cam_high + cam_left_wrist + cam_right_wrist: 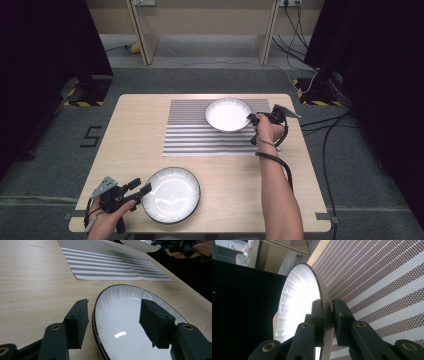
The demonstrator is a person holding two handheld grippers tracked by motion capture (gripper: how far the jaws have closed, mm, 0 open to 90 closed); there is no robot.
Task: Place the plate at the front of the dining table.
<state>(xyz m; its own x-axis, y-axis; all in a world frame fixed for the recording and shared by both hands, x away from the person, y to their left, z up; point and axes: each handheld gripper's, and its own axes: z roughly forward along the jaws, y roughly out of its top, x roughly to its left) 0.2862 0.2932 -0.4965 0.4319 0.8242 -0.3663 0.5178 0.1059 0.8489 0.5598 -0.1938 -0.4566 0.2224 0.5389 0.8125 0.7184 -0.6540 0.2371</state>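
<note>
1. On the light wooden table (135, 135) lies a grey-and-white striped placemat (195, 135), set toward the far half of the top, with two white plates in play.
2. The far plate (227, 114) sits over the mat's far right part. It is white with a fine ribbed rim, and nothing lies in it.
3. The right gripper (251, 118) is at that plate's right edge, held by the person's right hand (268, 131). In the right gripper view the jaws are clamped on the rim, one pad on the plate's (297, 300) inner face and the other on its underside, with the striped mat (387, 277) behind.
4. Whether the far plate is flat on the mat or slightly raised cannot be told from the high view; in the left gripper view its near edge (137, 245) appears to stand a little above the mat (112, 262).
5. The near plate (172, 194) rests on bare wood near the table's front edge, clear of the mat. It has a dark rim line and a glossy white well, and it is empty apart from reflected light.
6. The left gripper (145, 189) is held by the left hand (107, 220) at the near plate's left edge. In the left gripper view its jaws stand apart and straddle the rim (96, 322): one pad is outside over the table, the other over the plate's well. Neither pad is seen pressing the plate.
</note>
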